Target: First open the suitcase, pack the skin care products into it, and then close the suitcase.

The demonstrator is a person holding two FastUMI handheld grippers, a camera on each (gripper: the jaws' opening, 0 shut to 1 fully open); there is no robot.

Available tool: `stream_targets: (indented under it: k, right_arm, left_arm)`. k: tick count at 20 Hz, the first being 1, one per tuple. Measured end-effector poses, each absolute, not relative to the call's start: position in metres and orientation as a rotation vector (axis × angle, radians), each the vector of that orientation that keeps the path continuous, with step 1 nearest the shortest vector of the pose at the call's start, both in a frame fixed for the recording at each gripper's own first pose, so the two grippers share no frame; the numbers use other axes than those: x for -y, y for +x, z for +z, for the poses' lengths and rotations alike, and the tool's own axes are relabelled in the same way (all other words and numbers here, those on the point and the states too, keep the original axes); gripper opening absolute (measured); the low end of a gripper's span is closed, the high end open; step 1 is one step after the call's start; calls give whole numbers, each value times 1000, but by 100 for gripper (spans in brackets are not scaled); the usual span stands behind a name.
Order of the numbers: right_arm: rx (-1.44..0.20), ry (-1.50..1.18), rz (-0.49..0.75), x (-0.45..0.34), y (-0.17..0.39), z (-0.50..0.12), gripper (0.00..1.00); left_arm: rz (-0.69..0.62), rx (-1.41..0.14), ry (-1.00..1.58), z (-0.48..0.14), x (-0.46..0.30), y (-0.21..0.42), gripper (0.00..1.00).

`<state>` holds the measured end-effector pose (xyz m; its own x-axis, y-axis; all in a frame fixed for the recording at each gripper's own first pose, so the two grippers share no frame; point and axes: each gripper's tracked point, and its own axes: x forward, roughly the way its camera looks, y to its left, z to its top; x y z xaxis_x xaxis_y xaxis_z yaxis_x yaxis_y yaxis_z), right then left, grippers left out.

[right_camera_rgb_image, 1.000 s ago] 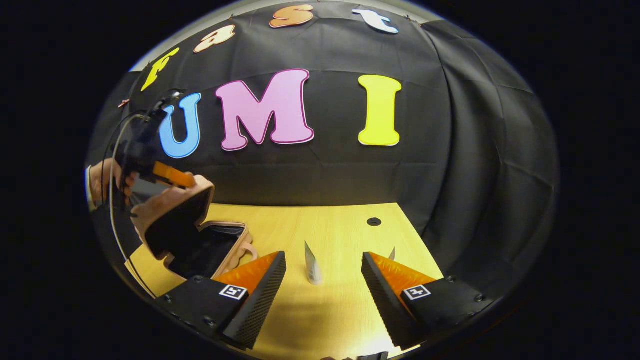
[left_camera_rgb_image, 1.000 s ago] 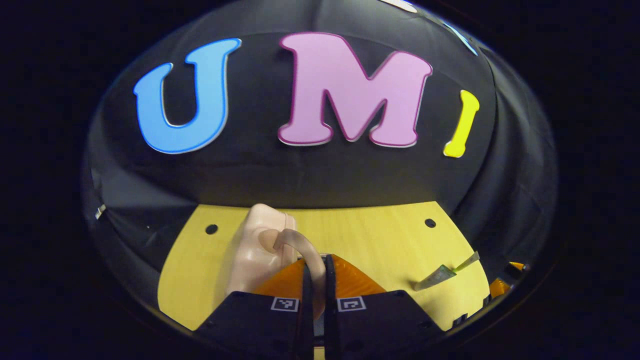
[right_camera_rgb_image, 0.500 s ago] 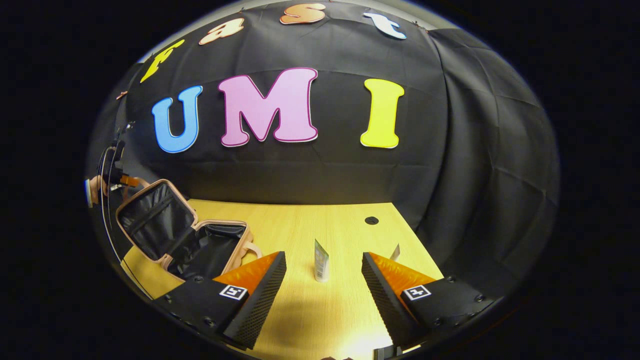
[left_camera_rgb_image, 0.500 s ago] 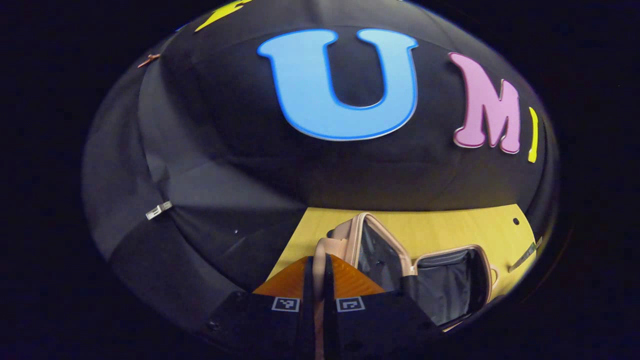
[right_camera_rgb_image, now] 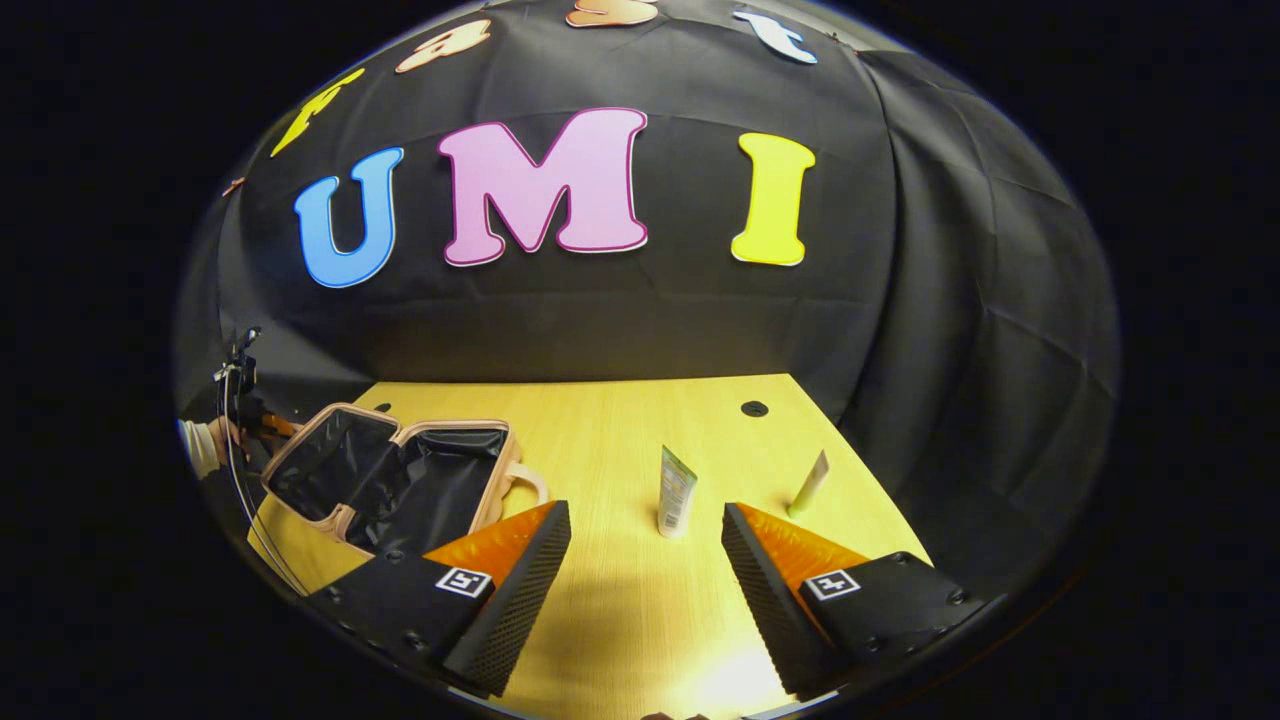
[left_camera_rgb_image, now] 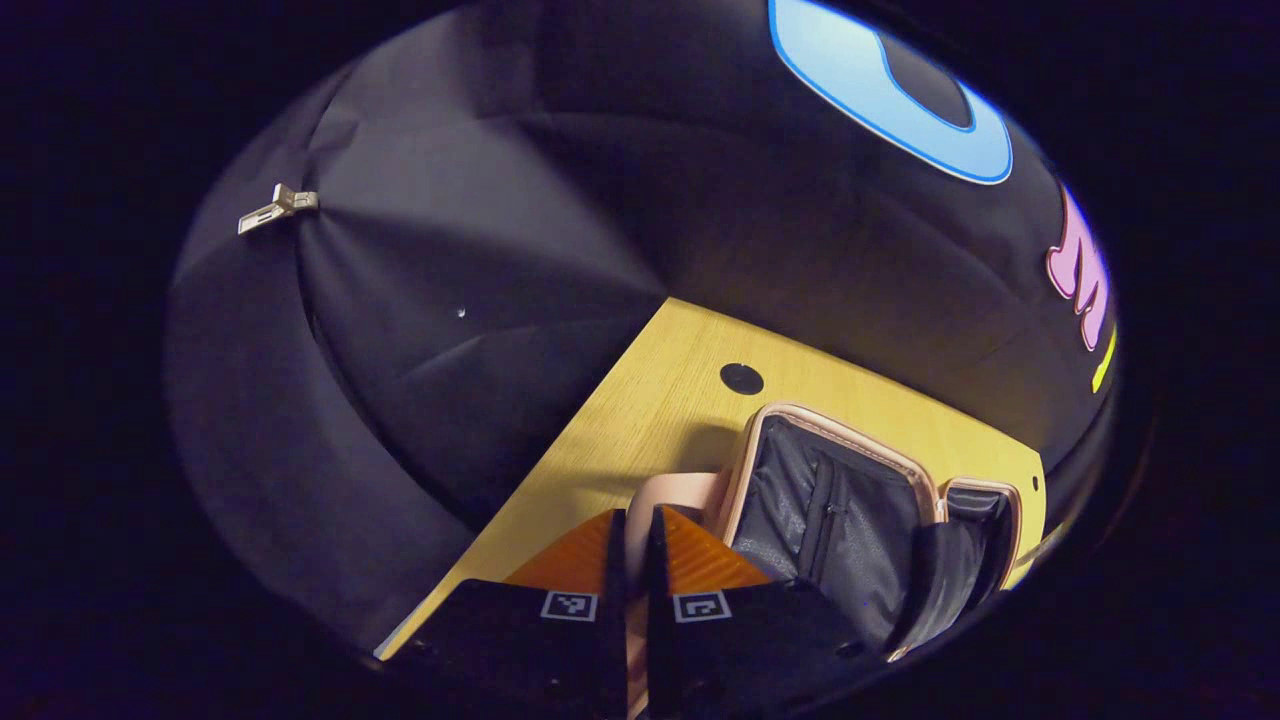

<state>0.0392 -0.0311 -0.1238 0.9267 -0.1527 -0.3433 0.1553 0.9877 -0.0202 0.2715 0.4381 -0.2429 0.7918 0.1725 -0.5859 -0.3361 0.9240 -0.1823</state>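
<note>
While the left gripper [left_camera_rgb_image: 632,520] is pinching the pale handle [left_camera_rgb_image: 668,497] of the suitcase lid, fingers pressed together on it, the opening step is looking all but finished: the suitcase [right_camera_rgb_image: 395,480] is lying spread wide near the tabletop's [right_camera_rgb_image: 620,610] left edge, both dark-lined halves facing up, the lid half [left_camera_rgb_image: 820,500] tipped right over toward that edge. Over in the right gripper view, the right gripper [right_camera_rgb_image: 640,560] is hovering with its fingers spread and nothing between them, lined up low over the front of the tabletop. Straight ahead of it a green-and-white tube [right_camera_rgb_image: 676,492] is standing on its cap, and a slimmer pale tube [right_camera_rgb_image: 808,484] is leaning just off toward the right edge, well apart from the case. Next, by the look of it, the left gripper needs to let the handle go, and the right one needs to close on the nearer tube and carry it left. Nothing is standing between tube and case; the upright tube could topple if nudged.
</note>
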Motion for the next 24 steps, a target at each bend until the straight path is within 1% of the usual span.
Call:
stream_targets:
  k: [1, 2, 3, 4, 5, 6, 8, 10, 12, 14, 16, 18, 20, 24]
  right_arm:
    - [-347, 3, -167, 34, 36, -122, 97]
    - [-342, -1, -176, 36, 33, -120, 97]
    - [-333, -5, -185, 40, 31, -117, 97]
    - [-322, -9, -194, 44, 29, -112, 97]
    - [-313, -9, -204, 50, 27, -108, 97]
    - [-304, -4, -214, 56, 26, -105, 97]
    - [-292, 8, -229, 67, 23, -99, 97]
    - [-271, -2, -241, 80, 22, -90, 97]
    - [-252, -6, -247, 93, 22, -82, 97]
    - [-240, 13, -251, 106, 21, -77, 96]
    - [-236, 28, -258, 120, 22, -76, 97]
    - [-229, 41, -262, 135, 23, -73, 97]
    - [-229, 50, -257, 149, 26, -73, 97]
    - [-230, 52, -254, 176, 34, -76, 97]
  left_arm:
    - [309, -621, -271, -249, -443, 269, 16]
    - [360, -640, -252, -250, -449, 265, 23]
    - [395, -633, -236, -245, -451, 265, 27]
    - [406, -604, -224, -233, -449, 266, 33]
    - [397, -558, -217, -215, -444, 264, 34]
    - [378, -515, -201, -192, -436, 260, 44]
    - [366, -402, -161, -143, -409, 241, 100]
    - [337, -304, -128, -89, -377, 221, 96]
    - [299, -219, -89, -44, -334, 198, 96]
    - [253, -168, -25, -18, -281, 177, 96]
    - [236, -131, 60, -2, -236, 156, 96]
    - [189, -106, 68, 2, -177, 138, 95]
    - [134, -95, 21, -1, -111, 126, 96]
    - [-12, -83, -59, -26, 10, 126, 97]
